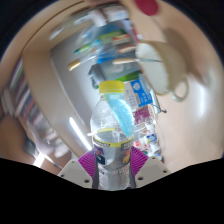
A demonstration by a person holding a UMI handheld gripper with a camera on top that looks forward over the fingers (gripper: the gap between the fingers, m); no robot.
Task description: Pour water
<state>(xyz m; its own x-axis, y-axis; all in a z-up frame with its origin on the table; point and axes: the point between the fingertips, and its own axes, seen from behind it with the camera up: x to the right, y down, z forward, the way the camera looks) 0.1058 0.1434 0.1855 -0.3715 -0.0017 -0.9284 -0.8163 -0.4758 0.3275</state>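
We are seeing one clear water bottle (112, 135) standing between the pads of the hand-held gripper (114, 165), its long axis running up and away from us, cap end farthest. Both pads appear to be pressing its lower body. Up to the right, one white cup-like vessel (160, 62) is waiting, well apart.

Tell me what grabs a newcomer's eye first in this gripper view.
A clear plastic water bottle with a yellow cap stands tall between the fingers of the hand-held gripper, whose purple pads press its lower sides. Beyond it the room looks tilted: cluttered, colourful items above the bottle and a white handled cup off to one side.
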